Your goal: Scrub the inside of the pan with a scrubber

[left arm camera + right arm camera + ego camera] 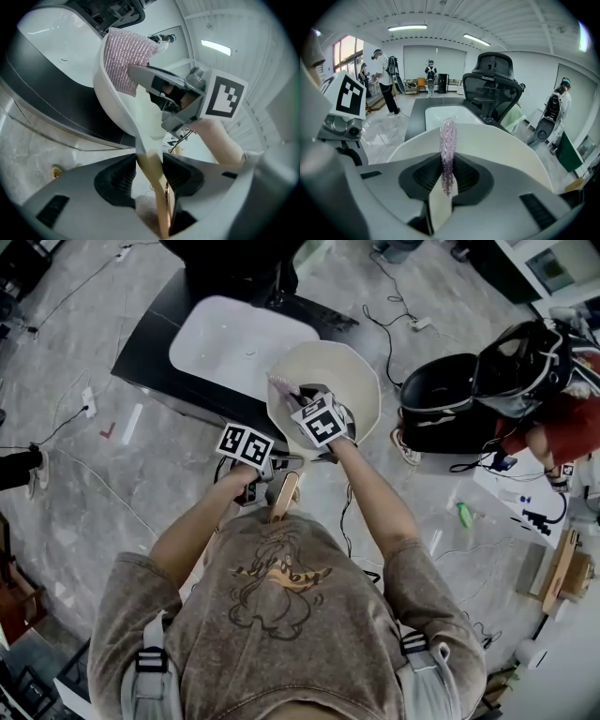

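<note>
Holding the pan (352,371) by its tan handle (157,187), my left gripper (149,164) has its jaws pinched partway closed on that handle. The cream pan sits tilted at the centre of the head view, just right of the white basin (230,338) on the black table (150,357) in the upper left of the frame. My right gripper (447,176) reaches into the pan with its jaws clamped narrow on the pink scrubber (448,136), which stands at the pan's inner wall near its left rim.
</note>
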A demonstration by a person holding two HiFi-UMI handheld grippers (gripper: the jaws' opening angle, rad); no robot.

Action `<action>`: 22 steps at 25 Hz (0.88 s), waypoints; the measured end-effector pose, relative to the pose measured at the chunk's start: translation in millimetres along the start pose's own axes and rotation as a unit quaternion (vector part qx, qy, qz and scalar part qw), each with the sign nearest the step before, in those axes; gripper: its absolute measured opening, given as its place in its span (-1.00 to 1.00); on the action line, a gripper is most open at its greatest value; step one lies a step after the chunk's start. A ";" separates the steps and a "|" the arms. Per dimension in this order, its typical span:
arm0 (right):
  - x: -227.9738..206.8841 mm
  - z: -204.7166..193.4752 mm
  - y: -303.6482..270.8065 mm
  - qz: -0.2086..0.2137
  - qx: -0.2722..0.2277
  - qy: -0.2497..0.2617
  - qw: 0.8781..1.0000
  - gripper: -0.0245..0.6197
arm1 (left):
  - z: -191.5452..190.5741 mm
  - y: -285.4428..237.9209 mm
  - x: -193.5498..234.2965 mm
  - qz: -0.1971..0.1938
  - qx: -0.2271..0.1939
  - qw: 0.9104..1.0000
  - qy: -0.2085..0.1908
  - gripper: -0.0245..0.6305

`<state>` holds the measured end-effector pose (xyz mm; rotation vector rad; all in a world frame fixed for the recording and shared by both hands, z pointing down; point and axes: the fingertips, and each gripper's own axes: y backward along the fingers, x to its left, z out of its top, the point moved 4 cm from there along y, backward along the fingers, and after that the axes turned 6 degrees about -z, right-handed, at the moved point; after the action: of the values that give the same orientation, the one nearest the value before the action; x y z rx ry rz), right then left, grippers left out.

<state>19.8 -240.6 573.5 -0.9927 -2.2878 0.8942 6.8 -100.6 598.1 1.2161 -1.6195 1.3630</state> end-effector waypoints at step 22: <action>-6.5 -2.9 -6.3 0.064 0.018 0.021 0.998 -0.68 | -1.7 -1.7 -0.8 0.001 0.027 1.000 -0.006 -0.34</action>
<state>22.8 -247.7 578.9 -1.1412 -2.1856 0.9539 8.6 -98.8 598.2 1.2567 -1.6027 1.4118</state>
